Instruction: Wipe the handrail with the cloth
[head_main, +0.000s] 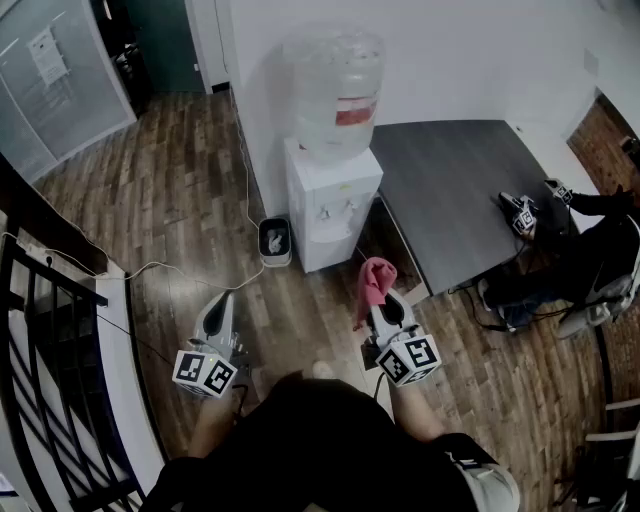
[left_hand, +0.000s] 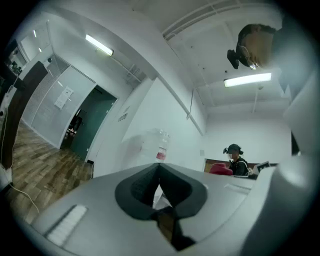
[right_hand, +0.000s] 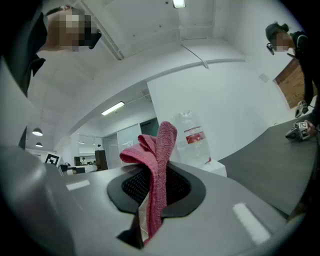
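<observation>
A pink cloth (head_main: 375, 280) stands up out of my right gripper (head_main: 380, 303), which is shut on it; in the right gripper view the cloth (right_hand: 159, 165) is folded and pinched between the jaws, its top flopping to the left. My left gripper (head_main: 222, 302) is held low over the wooden floor, shut with nothing in it (left_hand: 159, 187). The black handrail (head_main: 60, 276) with its vertical bars runs along the left edge of the head view, well left of both grippers.
A white water dispenser (head_main: 333, 200) with its bottle (right_hand: 192, 137) stands straight ahead against the wall. Beside it sits a small bin (head_main: 275, 241). A grey table (head_main: 450, 190) lies to the right, with another person (head_main: 600, 260) seated there. A white cable (head_main: 150, 268) trails across the floor.
</observation>
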